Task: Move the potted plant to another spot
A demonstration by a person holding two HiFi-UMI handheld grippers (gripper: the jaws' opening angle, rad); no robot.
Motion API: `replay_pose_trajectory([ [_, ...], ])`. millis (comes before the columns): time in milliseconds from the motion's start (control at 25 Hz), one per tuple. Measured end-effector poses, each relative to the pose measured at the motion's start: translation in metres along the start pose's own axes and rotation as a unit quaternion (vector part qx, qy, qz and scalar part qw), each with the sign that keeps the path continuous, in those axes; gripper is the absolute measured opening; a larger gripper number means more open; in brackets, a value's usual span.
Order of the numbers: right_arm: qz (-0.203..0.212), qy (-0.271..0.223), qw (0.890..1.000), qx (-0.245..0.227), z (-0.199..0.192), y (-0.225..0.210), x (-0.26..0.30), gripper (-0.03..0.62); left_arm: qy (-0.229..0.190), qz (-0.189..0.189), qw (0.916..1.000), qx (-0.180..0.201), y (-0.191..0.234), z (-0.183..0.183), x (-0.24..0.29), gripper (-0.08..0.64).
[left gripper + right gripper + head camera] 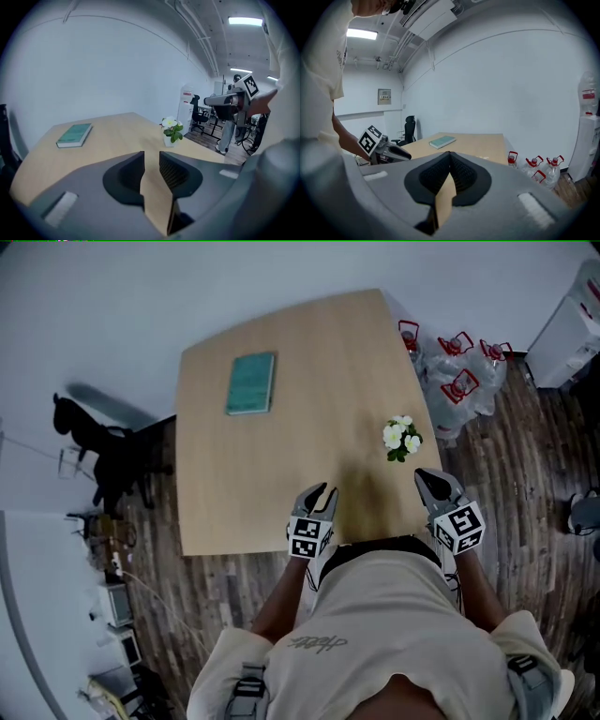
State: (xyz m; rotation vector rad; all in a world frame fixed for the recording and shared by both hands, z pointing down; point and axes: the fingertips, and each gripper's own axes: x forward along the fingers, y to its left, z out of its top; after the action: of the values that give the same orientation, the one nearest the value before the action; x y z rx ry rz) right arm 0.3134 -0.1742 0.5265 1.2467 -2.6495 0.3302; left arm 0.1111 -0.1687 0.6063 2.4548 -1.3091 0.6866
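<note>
The little potted plant [401,439] stands on the table [281,427], close to its right edge. No one has hold of it. A green book [250,382] lies far off at the other end.

The left gripper [323,491] is over the near edge of the table. Its jaws are only a little bit apart, with nothing between them. The right gripper [429,480] is just in front of the plant. Its jaws are closed tight, tip to tip, on nothing.

I think a bump from those closed jaws could knock the plant over, or push it off the edge toward the water bottles [459,381] on the floor. Grabbing the flowers and not the pot could squash them.
</note>
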Motion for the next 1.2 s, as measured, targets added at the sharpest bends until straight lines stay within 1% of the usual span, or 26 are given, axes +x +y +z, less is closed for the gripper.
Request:
replay_pose_trajectory([
  [80,-0.009,-0.005,1.000,0.000,0.004,0.016,0.004,0.002,-0.011,-0.004,0.9999,0.003,0.011,0.002,-0.017,0.094],
  [240,-0.017,-0.012,1.000,-0.004,0.013,0.043,0.012,0.002,-0.033,-0.004,0.9995,0.001,0.037,0.010,-0.041,0.017],
  [440,-0.032,-0.020,0.999,-0.002,0.020,0.069,0.017,0.002,-0.043,-0.009,0.9990,-0.009,0.060,0.014,-0.063,0.017],
  [600,-0.045,-0.031,0.998,-0.001,0.031,0.090,0.027,0.002,-0.043,-0.025,0.9988,-0.002,0.078,0.015,-0.082,0.017],
  [720,-0.039,-0.037,0.999,0.004,0.043,0.108,0.033,0.002,-0.053,-0.035,0.9980,-0.009,0.087,0.021,-0.095,0.017],
  [800,-0.031,-0.043,0.999,-0.006,0.055,0.118,0.034,0.002,-0.068,-0.030,0.9972,-0.014,0.094,0.031,-0.103,0.017],
  [880,-0.024,-0.056,0.998,-0.021,0.073,0.125,0.032,0.002,-0.085,-0.014,0.9962,-0.017,0.102,0.044,-0.108,0.017],
  [1000,-0.016,-0.084,0.996,-0.031,0.103,0.127,0.026,0.002,-0.103,0.013,0.9943,-0.022,0.114,0.062,-0.115,0.017],
  [1120,-0.011,-0.101,0.994,-0.049,0.130,0.126,0.024,0.002,-0.127,0.021,0.9913,-0.029,0.120,0.085,-0.125,0.017],
  [1200,-0.006,-0.112,0.992,-0.065,0.146,0.124,0.025,0.002,-0.141,0.023,0.9894,-0.025,0.122,0.100,-0.132,0.017],
])
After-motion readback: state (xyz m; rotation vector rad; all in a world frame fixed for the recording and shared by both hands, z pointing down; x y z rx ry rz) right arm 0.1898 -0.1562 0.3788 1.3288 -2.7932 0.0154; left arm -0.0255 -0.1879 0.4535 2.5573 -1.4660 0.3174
